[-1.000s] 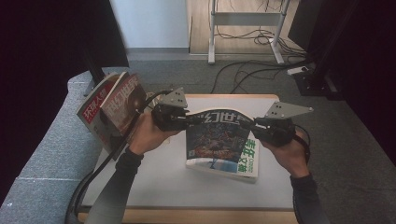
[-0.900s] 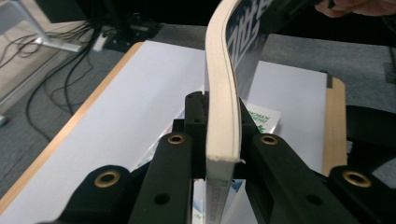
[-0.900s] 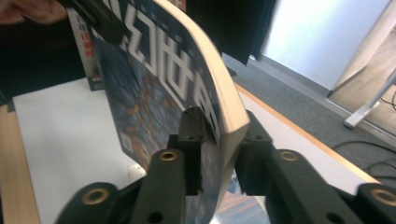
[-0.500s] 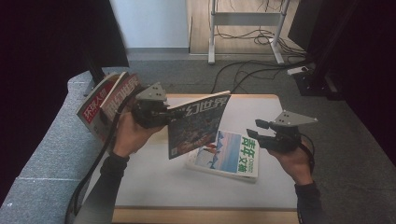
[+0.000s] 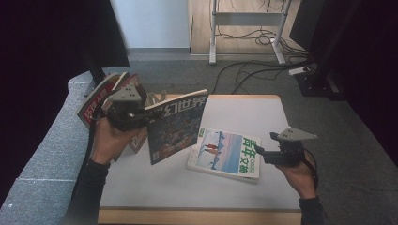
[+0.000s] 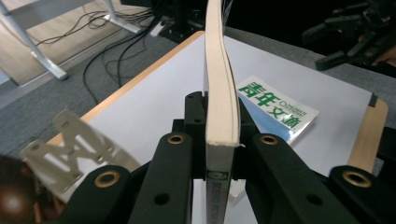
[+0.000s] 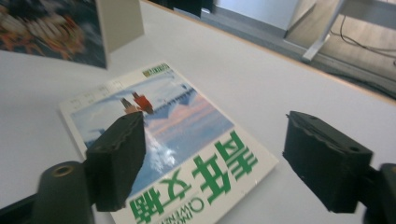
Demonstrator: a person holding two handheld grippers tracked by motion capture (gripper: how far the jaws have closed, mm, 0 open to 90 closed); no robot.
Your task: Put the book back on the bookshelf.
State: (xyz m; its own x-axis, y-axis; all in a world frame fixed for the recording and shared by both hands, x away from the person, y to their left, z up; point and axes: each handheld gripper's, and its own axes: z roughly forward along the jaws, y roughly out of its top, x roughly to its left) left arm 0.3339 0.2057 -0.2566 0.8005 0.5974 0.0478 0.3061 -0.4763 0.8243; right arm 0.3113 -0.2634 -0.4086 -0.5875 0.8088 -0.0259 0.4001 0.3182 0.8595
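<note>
White tabletop [image 5: 234, 187] with a wooden edge fills the foreground, with grey carpet and cables beyond it. Off that surface, the left gripper [image 6: 219, 154] is clamped on the spine edge of a dark-covered magazine [image 5: 176, 124], which hangs upright and rises straight ahead of its jaws; just behind that gripper, more magazines [image 5: 101, 101] lean in a stack. The right gripper [image 7: 212, 154] has just been opening, and its jaws stand apart with nothing between them, hovering right above a blue-and-white magazine [image 7: 163, 154] lying flat on the table. The held magazine looks light and floppy: its pages bow away from the grip, so the bound edge is likely the safest hold. Its glossy cover may slide, and a pinch on loose pages could crease or tear them.
</note>
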